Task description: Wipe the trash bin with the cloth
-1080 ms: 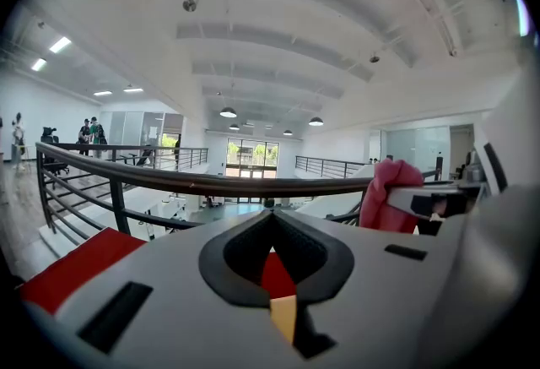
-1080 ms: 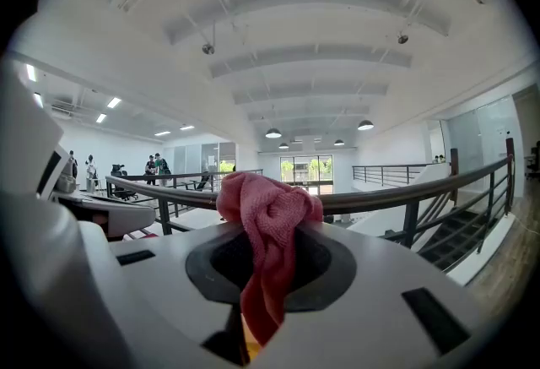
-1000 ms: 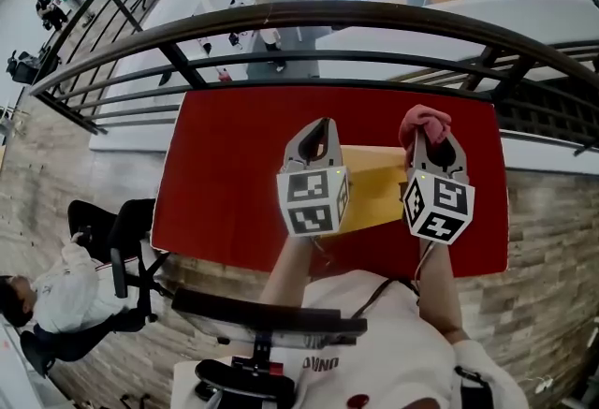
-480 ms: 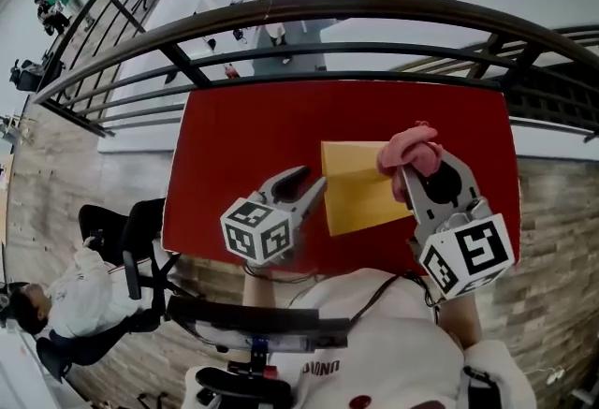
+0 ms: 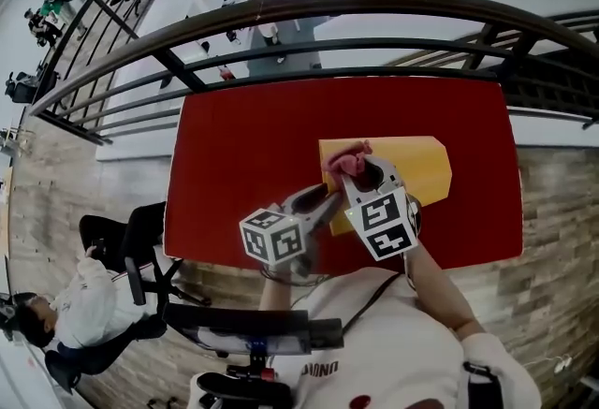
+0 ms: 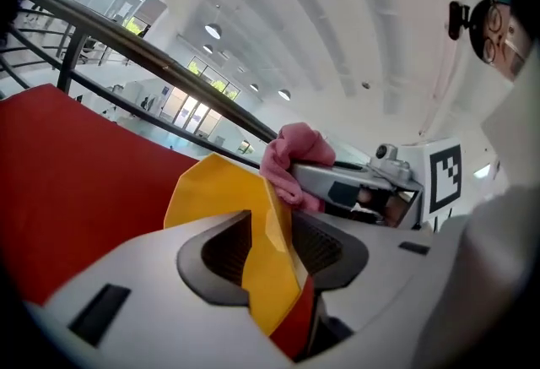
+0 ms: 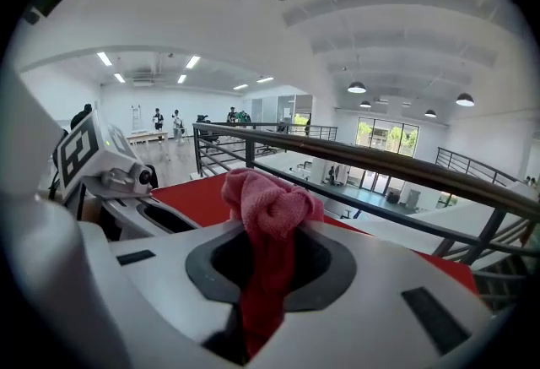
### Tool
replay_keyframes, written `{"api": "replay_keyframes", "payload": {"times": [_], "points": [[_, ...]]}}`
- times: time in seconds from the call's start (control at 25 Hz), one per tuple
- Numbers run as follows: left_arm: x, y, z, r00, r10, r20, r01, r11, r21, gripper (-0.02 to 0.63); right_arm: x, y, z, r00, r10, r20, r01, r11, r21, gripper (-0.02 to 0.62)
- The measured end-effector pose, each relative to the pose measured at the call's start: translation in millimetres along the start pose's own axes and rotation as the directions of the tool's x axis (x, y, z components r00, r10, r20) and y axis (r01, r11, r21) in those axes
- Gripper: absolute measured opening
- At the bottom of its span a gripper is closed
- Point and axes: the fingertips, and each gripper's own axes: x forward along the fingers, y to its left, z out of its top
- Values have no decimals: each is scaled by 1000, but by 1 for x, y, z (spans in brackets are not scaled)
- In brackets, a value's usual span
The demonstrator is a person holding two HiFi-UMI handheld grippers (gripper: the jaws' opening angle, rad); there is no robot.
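Here the left tool (image 6: 272, 228) has its jaws spread wide. They have just been opening, and a thin yellow wall of the trash bin (image 5: 412, 168) stands between them. As far as I can see, the pads do not press on this wall. The right tool (image 7: 272, 232) has its jaws pressed together on the cloth (image 7: 268, 203), pinching it in the middle, so a pink bunch sticks out in front of the tips. In the head view this bunch is at the left end of the bin, and the left tool comes to the same end from below.

The bin itself is on the red counter (image 5: 243, 145), near the middle, and it seems to lie on its side, with the long side running across. It is plain yellow with flat, glossy faces and sharp folds between them; I see no lid.

I judge that it is light, with thin and stiff plastic walls that can bend a little under a hard grip. The smooth surface is probably slippery, and an empty bin on its side may slide when the cloth pushes it. A good place to hold it is the free edge of the wall at this near end. The cloth is soft and gives way easily.
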Motion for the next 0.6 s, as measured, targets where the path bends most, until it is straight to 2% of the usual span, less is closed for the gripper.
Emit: {"api": "replay_keyframes", "payload": {"times": [0.12,0.28,0.44,0.6], "points": [[1,-1,0,1000,9,4,-9,1000,7,150,-9,-19,-12,998,-53,-19,53,998,18,61],[0,-2,-2,1000,6,-2,-6,1000,0,150,-29,-69,-49,980,-186,-69,192,977,91,61],[-1,-2,-1,1000,-1,-3,1,1000,-12,150,-55,-128,-89,933,-332,-137,349,928,131,61],[-2,-4,-2,1000,-13,-5,13,1000,-19,150,-76,-173,-119,879,-437,-189,465,873,148,61]]}}
